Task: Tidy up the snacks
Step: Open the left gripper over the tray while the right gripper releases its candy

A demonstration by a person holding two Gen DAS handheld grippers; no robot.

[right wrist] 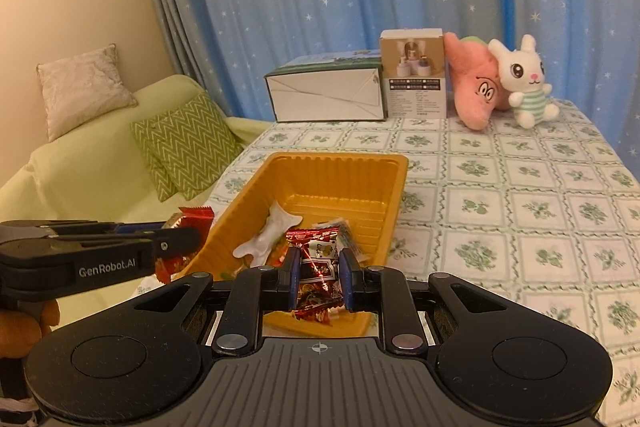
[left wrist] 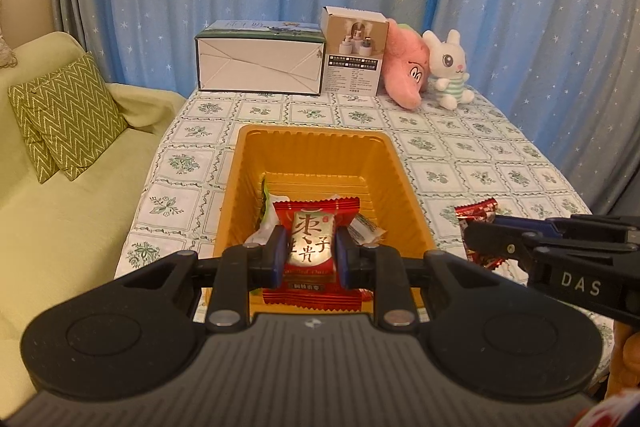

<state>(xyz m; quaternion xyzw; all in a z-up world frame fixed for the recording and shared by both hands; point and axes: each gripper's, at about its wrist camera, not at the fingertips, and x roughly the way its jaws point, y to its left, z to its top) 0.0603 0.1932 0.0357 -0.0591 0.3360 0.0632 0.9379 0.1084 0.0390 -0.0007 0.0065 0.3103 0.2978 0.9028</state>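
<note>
the red date packet [left wrist: 308,247] sits pinched across its middle between the blue pads of the left gripper [left wrist: 308,253], held over the near end of the orange tray [left wrist: 320,143]. it looks light and crinkly, a foil-like wrapper round a small firm lump; the crimped ends would slip or tear, so the padded middle seems the sound place to hold, as it is held here. the right gripper [right wrist: 319,277] is likewise closed on a shiny red snack wrapper [right wrist: 318,267], nearly at its narrowest, above the tray's near corner; that wrapper appears slick and crumpled, likely to slide if the squeeze eases. in the tray lie a white packet [right wrist: 268,235] and a few other small wrapped pieces. the tray looks like thin moulded plastic, easy to nudge on the green-patterned tablecloth [right wrist: 520,211]. at the far edge stand a white carton [left wrist: 260,67], a small product box [left wrist: 354,55], a pink plush [left wrist: 406,71] and a white rabbit plush [left wrist: 448,71].
</note>
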